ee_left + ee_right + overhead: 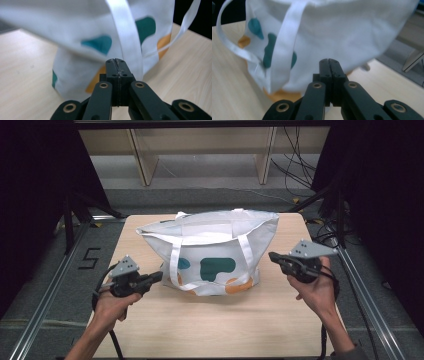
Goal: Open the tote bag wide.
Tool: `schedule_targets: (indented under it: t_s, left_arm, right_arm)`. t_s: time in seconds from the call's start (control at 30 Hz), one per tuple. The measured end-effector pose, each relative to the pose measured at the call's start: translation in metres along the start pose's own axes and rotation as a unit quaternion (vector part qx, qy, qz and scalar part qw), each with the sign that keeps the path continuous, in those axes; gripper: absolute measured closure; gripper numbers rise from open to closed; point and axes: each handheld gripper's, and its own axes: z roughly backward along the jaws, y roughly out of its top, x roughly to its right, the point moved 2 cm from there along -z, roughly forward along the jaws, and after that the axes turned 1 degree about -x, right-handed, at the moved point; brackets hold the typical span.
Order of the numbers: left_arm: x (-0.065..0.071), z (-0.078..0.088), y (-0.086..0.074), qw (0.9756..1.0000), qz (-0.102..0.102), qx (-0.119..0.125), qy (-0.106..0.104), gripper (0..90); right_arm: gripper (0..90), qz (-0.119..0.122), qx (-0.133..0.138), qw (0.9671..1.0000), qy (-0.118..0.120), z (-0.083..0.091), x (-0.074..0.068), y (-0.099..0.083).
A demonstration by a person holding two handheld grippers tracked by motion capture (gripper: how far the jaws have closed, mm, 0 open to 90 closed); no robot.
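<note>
A white tote bag (215, 251) with teal and orange patches stands open-mouthed in the middle of the wooden table (210, 325). Its front strap (176, 265) hangs down in a loop over the near side. My left gripper (159, 277) points at the bag's lower left corner, jaws pressed together with nothing between them (115, 60), close to the strap (127, 37). My right gripper (271, 256) points at the bag's right side, also shut and empty (328, 60), a little short of the cloth (342, 32).
A wooden shelf frame (145, 160) stands on the floor behind the table. Cables (300, 165) run across the floor at the back right. Metal rails (55, 285) flank the table on both sides. Bare tabletop lies in front of the bag.
</note>
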Motion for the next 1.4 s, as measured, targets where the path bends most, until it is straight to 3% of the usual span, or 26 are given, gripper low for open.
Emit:
schedule_targets:
  t_s: [0.1,0.17,0.23,0.27,0.37,0.5,0.53,0.67,0.73,0.83,0.87,0.9,0.93,1.0,1.07,1.1,1.13,1.2,1.23,1.27,1.3,1.37,1.4]
  left_arm:
    - [-0.002,-0.001,0.020,1.0000,0.001,0.004,-0.009,89.6]
    - [-0.005,-0.001,0.035,1.0000,-0.006,0.003,0.000,89.7]
    - [-0.008,0.000,0.047,0.9999,0.006,0.012,-0.006,89.7]
    - [-0.012,0.000,0.062,0.9998,0.006,0.017,-0.008,89.7]
    - [-0.015,-0.001,0.075,0.9999,0.004,0.014,-0.004,89.7]
    - [-0.026,-0.011,0.101,0.9999,-0.003,0.008,0.014,89.6]
    - [-0.027,-0.012,0.103,0.9998,-0.002,0.006,0.017,89.6]
    - [-0.037,-0.028,0.116,0.9996,-0.001,-0.012,0.026,89.6]
    - [-0.042,-0.037,0.117,0.9995,0.007,-0.015,0.028,89.6]
    - [-0.053,-0.052,0.114,0.9991,0.025,-0.029,0.019,89.6]
    - [-0.056,-0.057,0.111,0.9990,0.030,-0.031,0.013,89.6]
    - [-0.058,-0.063,0.108,0.9986,0.028,-0.042,0.015,89.6]
    - [-0.060,-0.066,0.106,0.9983,0.027,-0.048,0.018,89.6]
    - [-0.065,-0.078,0.097,0.9975,0.045,-0.052,0.016,89.6]
    - [-0.069,-0.086,0.088,0.9966,0.039,-0.070,0.020,89.5]
    - [-0.071,-0.092,0.082,0.9963,0.040,-0.075,0.017,89.5]
    - [-0.074,-0.098,0.073,0.9952,0.045,-0.086,0.017,89.6]
    - [-0.079,-0.109,0.056,0.9926,0.050,-0.109,0.019,89.5]
    - [-0.082,-0.113,0.047,0.9913,0.052,-0.119,0.018,89.6]
    - [-0.083,-0.116,0.038,0.9891,0.063,-0.131,0.021,89.6]
    - [-0.086,-0.119,0.032,0.9884,0.062,-0.138,0.016,89.6]
    - [-0.090,-0.121,0.012,0.9864,0.075,-0.146,0.009,89.6]
    - [-0.090,-0.121,0.012,0.9864,0.075,-0.146,0.009,89.6]
  right_arm:
    - [90.0,0.005,0.003,1.0000,0.004,-0.005,0.005,0.033]
    - [90.0,0.011,0.011,0.9999,-0.003,-0.008,0.007,0.040]
    - [90.0,0.010,0.012,0.9999,-0.002,-0.013,0.012,0.055]
    - [90.0,0.010,0.006,0.9999,0.001,-0.014,0.014,0.060]
    - [90.0,0.018,0.008,0.9998,-0.004,-0.019,0.020,0.069]
    - [90.0,0.009,0.005,0.9999,-0.005,-0.029,0.026,0.081]
    - [90.0,0.004,-0.009,1.0000,0.001,-0.033,0.027,0.087]
    - [90.0,0.013,-0.010,0.9999,-0.003,-0.045,0.031,0.094]
    - [90.0,0.015,-0.031,0.9994,0.003,-0.056,0.032,0.096]
    - [90.0,0.018,-0.054,0.9984,0.001,-0.068,0.033,0.090]
    - [90.0,0.027,-0.086,0.9959,0.009,-0.078,0.034,0.082]
    - [90.0,0.016,-0.105,0.9943,0.009,-0.083,0.031,0.077]
    - [90.0,0.014,-0.119,0.9927,0.015,-0.086,0.031,0.073]
    - [90.0,0.014,-0.130,0.9912,0.019,-0.091,0.031,0.066]
    - [90.0,0.015,-0.157,0.9873,0.020,-0.103,0.028,0.049]
    - [90.0,0.015,-0.157,0.9873,0.020,-0.103,0.028,0.049]
    - [90.0,0.005,-0.181,0.9830,0.031,-0.109,0.026,0.035]
    - [90.0,0.004,-0.185,0.9823,0.032,-0.113,0.025,0.029]
    - [90.0,0.006,-0.198,0.9794,0.041,-0.116,0.024,0.023]
    - [90.0,0.002,-0.194,0.9802,0.038,-0.122,0.021,0.016]
    - [90.0,0.006,-0.215,0.9755,0.048,-0.127,0.018,0.005]
    - [90.0,0.010,-0.214,0.9754,0.055,-0.133,0.014,-0.009]
    - [90.0,0.001,-0.225,0.9723,0.063,-0.132,0.013,-0.012]
